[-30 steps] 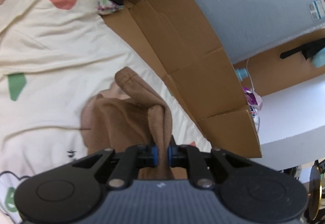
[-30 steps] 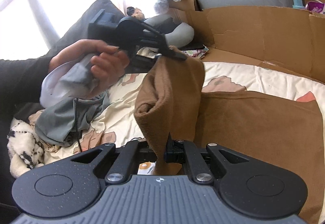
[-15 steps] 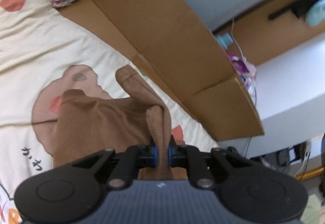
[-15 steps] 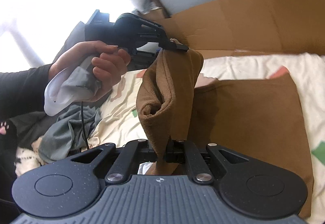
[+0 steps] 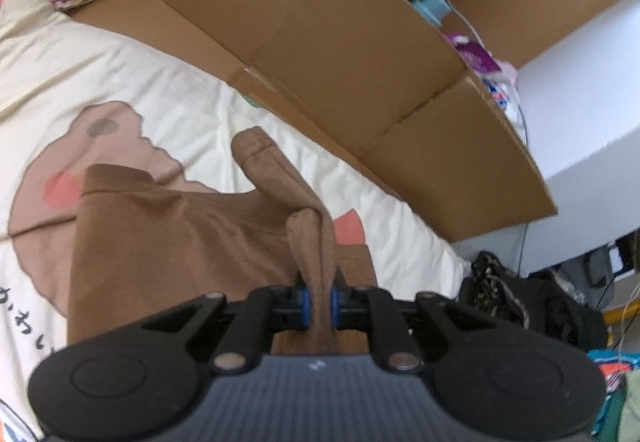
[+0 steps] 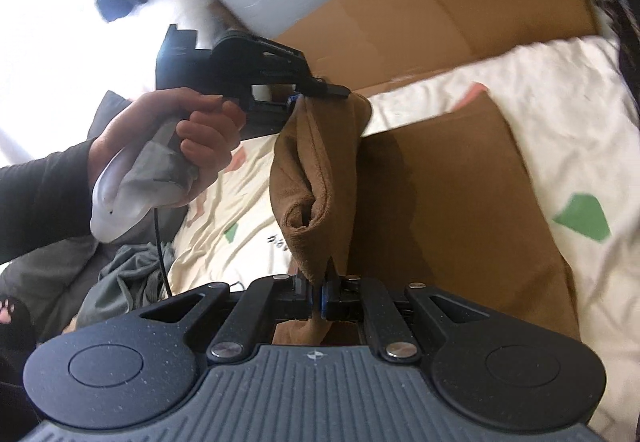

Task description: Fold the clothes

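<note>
**Brown garment pinched at two points above the bed**

While most of the brown garment [image 6: 460, 201] lies flat on the cream bedspread [image 6: 560, 89], one edge of it is lifted clear, and both tools have a share in that. The left tool [image 5: 318, 300] has its jaws drawn in tight on a doubled ridge of the cloth; seen from the right wrist view it sits high, gripped by the person's hand [image 6: 188, 137], with the fabric hanging from its tip. The right tool [image 6: 318, 300] is likewise clamped narrow on the lower end of the same hanging fold. Holding two points along one edge keeps that edge taut between them, so it could be carried over the flat part as a straight line and not a sagging bunch; that reads as a fold under way, though how many folds the garment already carries I cannot tell.

The cloth looks soft and matte, like fleece or brushed knit, thick enough to roll into rounded lips with a stitched hem. The bedspread is smooth cotton, lightly creased, printed with a bear shape and coloured patches. Stiff, creased cardboard [image 5: 340, 53] stands along the bed's far side, and grey clothing [image 6: 132, 282] lies crumpled near the bed's edge.
</note>
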A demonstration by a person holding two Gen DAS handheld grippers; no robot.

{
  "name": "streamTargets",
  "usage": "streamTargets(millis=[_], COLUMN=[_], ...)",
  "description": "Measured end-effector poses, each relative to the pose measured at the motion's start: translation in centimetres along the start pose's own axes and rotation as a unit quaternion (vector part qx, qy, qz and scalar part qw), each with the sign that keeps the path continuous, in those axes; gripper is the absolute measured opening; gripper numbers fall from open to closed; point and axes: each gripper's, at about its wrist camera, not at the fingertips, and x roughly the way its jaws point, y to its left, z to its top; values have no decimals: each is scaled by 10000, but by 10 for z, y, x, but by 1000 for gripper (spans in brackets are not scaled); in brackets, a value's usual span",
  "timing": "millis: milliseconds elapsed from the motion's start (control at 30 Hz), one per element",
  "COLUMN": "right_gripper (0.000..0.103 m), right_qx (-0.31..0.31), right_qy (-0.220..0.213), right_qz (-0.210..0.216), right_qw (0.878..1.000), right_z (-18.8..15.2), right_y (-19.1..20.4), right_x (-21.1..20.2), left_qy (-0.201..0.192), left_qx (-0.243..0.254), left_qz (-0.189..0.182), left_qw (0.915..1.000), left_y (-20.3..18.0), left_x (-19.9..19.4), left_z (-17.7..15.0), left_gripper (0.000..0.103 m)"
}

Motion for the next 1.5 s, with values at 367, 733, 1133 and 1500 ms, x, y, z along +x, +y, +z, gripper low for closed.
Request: streamTargets(millis=[367,733,1133,1500], right_gripper=[1,1,0,12], right_qx=[1079,1493,1809,1723], right_qy=[-21,-88,-135,-249], right_qz=[-366,-583,-702,-983], right_qw=[9935,9870,9809,9798], right_z=[-25,-39,-50,-39], right_y=[-50,-80,-94,-98], right_x=[10,2,-8,-22], left_qy=[173,270,461,496], left_qx=[692,639,906,717], left_qz=[349,670,1084,1240], left_qw=[9968,9953,9889,9884], left_y=[-42,-53,-81,-80], left_x=[64,93,116,127], left_z=[-27,-40,-51,-54], left_gripper=[10,10,10,10])
